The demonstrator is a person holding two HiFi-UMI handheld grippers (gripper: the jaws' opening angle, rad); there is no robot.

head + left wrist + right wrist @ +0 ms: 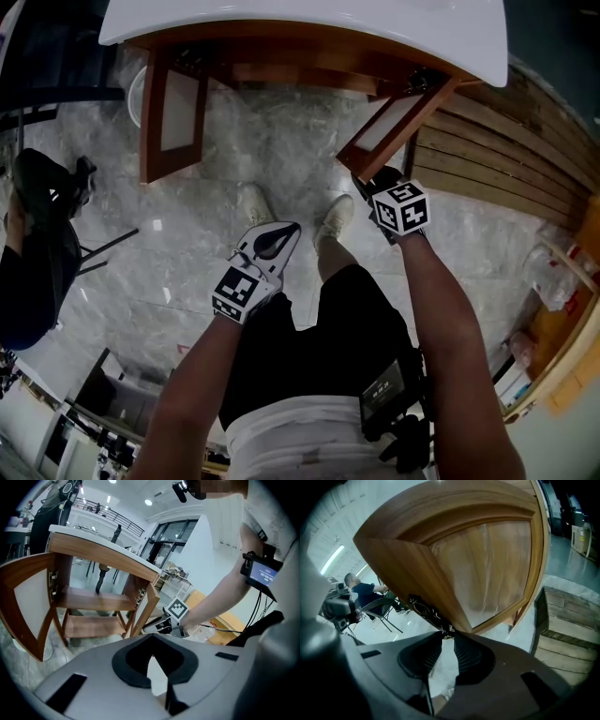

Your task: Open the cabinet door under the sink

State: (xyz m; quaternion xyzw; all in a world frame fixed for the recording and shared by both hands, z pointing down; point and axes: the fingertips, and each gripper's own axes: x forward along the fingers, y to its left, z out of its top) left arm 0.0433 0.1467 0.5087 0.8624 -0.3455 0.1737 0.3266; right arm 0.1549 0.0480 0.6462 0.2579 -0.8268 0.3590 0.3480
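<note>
Marble floor (pixel 281 159), cabinet (pixel 281 61) along top. Right door (pixel 392 127) upper right, swung out; my right gripper (pixel 367 180) pinches its handle (pixel 429 613). Left gripper (pixel 281 234) closed, empty, mid-frame. Opening step nearly done, I judge; next: pull wider along arc, release.

Glossy grey marble floor (pixel 281 141), wooden plank decking (pixel 497 159) on the right, big dark-framed windows (pixel 171 550) and bright ceiling spots (pixel 148 502) further back.

The head view's top edge crops the sink (pixel 300 28), its left edge the seated person (pixel 33 262).
</note>
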